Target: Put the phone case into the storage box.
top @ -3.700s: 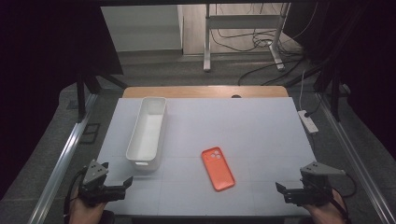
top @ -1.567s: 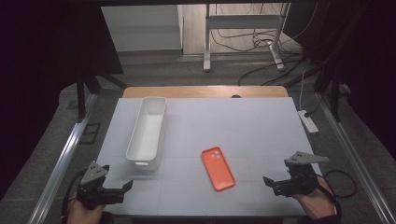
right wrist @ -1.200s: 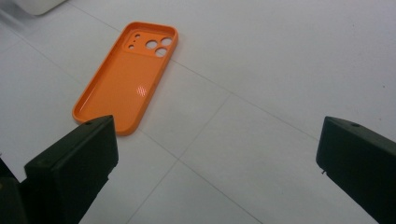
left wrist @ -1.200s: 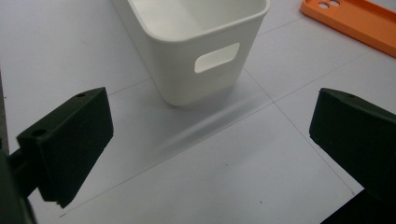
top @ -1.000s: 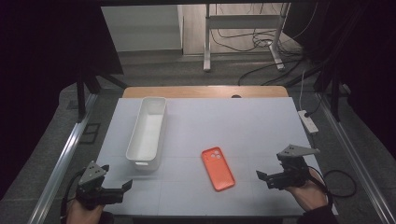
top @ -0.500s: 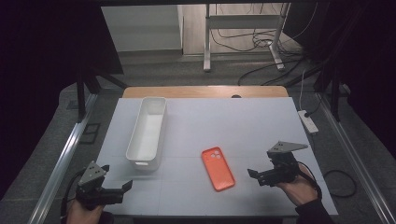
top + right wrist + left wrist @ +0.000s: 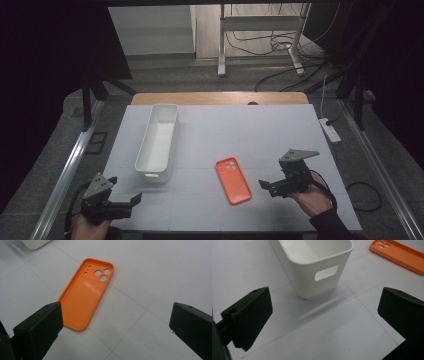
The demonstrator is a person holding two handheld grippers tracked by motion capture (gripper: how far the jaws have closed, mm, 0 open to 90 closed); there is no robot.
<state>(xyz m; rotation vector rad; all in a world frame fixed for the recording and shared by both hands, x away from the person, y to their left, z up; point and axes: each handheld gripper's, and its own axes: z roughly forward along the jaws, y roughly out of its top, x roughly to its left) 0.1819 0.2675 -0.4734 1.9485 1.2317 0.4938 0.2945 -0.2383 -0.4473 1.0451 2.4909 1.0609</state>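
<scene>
An orange phone case [image 7: 233,180] lies flat on the white table, hollow side up, with its camera holes at the far end. My right gripper [image 7: 265,186] hovers just to its right, open and empty. In the right gripper view the phone case [image 7: 86,292] lies ahead of the jaws, its near end close to the left jaw. A long white bin [image 7: 158,139] stands left of centre. My left gripper [image 7: 134,200] rests near the front left corner, open, and the left gripper view shows the bin's handle end [image 7: 325,273] straight ahead.
The table [image 7: 260,130] is white with faint grid lines and a wooden strip along its far edge. A white power strip [image 7: 330,129] lies off the right edge. Metal rails run along both sides, and cables trail on the floor beyond.
My right gripper has travelled from the front right corner leftward and a little forward, ending close beside the phone case. The left gripper has stayed put.
</scene>
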